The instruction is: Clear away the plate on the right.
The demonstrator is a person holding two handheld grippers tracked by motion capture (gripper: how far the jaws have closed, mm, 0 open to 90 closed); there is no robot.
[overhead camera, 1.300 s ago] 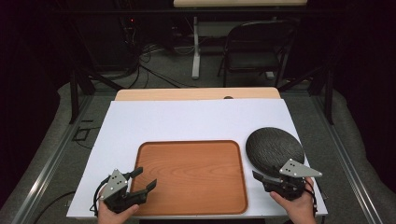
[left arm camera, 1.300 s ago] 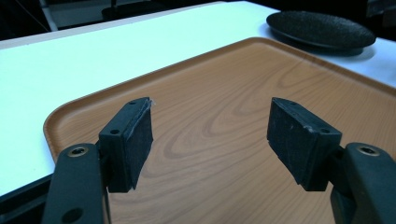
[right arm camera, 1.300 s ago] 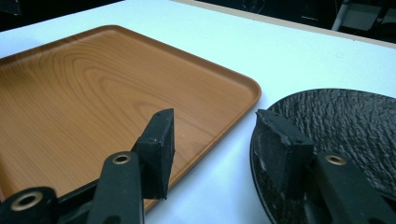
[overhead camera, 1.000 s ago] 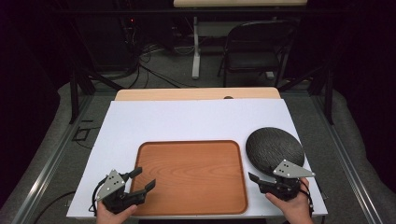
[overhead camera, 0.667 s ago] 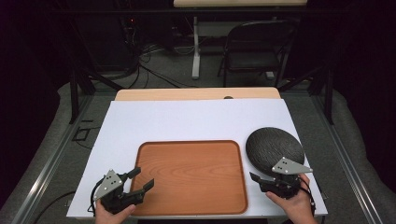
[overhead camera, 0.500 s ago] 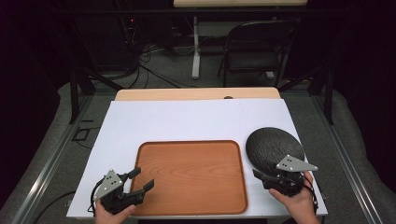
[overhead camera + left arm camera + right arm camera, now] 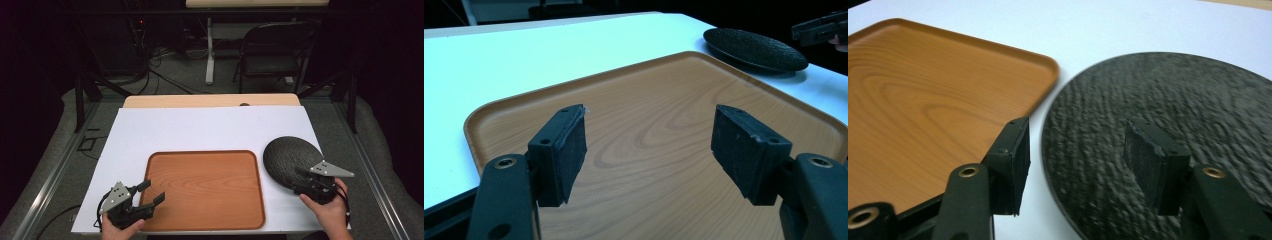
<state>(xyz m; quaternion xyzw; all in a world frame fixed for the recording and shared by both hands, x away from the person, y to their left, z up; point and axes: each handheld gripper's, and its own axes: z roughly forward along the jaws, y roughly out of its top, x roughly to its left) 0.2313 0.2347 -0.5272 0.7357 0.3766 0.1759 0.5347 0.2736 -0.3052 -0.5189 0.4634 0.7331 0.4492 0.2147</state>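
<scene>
Our right gripper (image 7: 1075,165) has its fingers (image 7: 1015,160) spread, straddling the near-left rim of the black plate (image 7: 1168,125): one finger hangs over the strip of white desk (image 7: 1158,25) between plate and wooden tray (image 7: 923,100), the other over the plate's textured face. They pinch nothing yet, and we cannot tell whether either finger touches the rim. In the high view the right gripper (image 7: 312,186) sits at the plate's (image 7: 290,157) near edge, so the plate lies straight ahead of it and slightly to the left; being round, it has no long axis to line up with. The plate rests flat on the desk just right of the tray (image 7: 205,187), apart from it by a narrow gap. Our left gripper (image 7: 147,197) hovers over the tray's near-left corner, its fingers (image 7: 561,155) also spread and empty, with the plate (image 7: 754,47) well off across the tray. The right hand (image 7: 327,212) is clearly the nearer one, so we judge the coming move is its to make: closing on the rim.
</scene>
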